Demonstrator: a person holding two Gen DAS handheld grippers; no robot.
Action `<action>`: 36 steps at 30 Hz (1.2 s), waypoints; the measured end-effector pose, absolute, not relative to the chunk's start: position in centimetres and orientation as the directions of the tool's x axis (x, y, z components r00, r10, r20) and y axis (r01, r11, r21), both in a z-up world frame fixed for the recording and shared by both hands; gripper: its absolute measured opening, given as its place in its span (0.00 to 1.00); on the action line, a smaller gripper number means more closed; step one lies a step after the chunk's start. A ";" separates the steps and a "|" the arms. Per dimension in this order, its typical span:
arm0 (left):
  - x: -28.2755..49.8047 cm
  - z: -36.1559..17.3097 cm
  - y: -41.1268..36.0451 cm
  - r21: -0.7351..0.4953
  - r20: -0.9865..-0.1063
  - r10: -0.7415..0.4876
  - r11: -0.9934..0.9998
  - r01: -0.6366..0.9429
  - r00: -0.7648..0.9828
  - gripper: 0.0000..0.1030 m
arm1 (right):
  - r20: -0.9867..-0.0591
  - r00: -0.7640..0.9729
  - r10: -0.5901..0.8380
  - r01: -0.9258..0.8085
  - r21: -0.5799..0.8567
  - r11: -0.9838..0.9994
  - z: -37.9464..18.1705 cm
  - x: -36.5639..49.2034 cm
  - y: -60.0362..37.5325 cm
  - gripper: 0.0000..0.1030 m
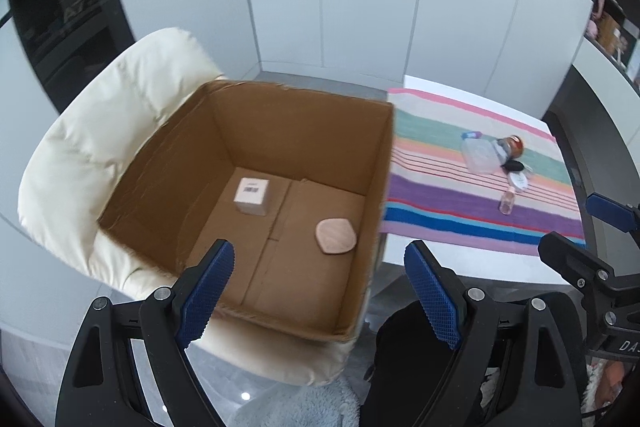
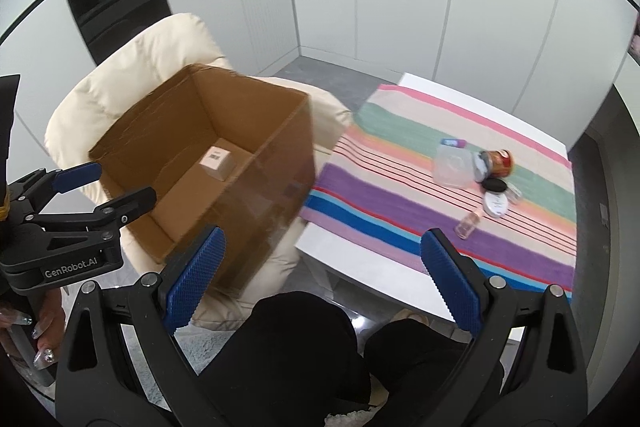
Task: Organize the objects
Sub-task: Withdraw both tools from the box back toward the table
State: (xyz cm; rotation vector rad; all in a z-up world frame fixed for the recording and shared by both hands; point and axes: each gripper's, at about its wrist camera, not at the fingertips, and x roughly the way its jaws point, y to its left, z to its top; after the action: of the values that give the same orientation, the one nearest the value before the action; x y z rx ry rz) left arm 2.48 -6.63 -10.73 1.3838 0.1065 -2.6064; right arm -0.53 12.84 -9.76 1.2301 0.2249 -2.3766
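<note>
An open cardboard box [image 1: 192, 147] [image 2: 276, 183] sits on a cream chair. Inside lie a small white-labelled carton [image 1: 251, 195] [image 2: 217, 161] and a flat pink compact [image 1: 336, 237]. My left gripper [image 1: 320, 291] is open and empty, above the box's near edge. My right gripper [image 2: 324, 283] is open and empty, held above my lap between box and table. On the striped cloth lie a clear plastic container [image 2: 452, 165] [image 1: 480, 155], a red-capped jar [image 2: 498, 161], a black lid [image 2: 492, 185], a white round tin [image 2: 496, 205] and a small glass bottle [image 2: 468, 223] [image 1: 507, 202].
The cream padded chair [image 1: 100, 155] [image 2: 120, 87] holds the box at the left. A white table [image 2: 352, 263] with the striped cloth [image 2: 400, 195] [image 1: 440, 187] stands at the right. White cabinet walls are behind. My black-clad legs [image 2: 312, 347] are below.
</note>
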 end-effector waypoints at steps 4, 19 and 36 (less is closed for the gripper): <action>1.4 -10.8 -4.8 0.011 -0.829 -0.100 -0.987 0.163 -0.550 0.86 | -0.807 -0.512 -0.294 0.423 0.060 -0.904 -9.8 -1.1 15.1 0.97; -2.9 -11.5 4.2 -0.005 -0.845 0.020 -1.000 -0.029 -0.535 0.86 | -0.820 -0.542 -0.184 0.241 0.058 -0.969 -10.7 -2.9 24.4 0.97; -9.0 -13.8 13.8 -0.006 -0.882 0.093 -0.982 -0.187 -0.463 0.86 | -0.798 -0.594 -0.100 0.099 0.050 -0.994 -14.0 -6.1 33.3 0.97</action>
State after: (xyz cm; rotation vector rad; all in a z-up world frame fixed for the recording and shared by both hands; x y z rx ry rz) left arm -8.98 13.78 -13.81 1.6978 -0.1520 -2.8324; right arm -6.13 33.32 -13.98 1.3569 -0.0009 -2.7095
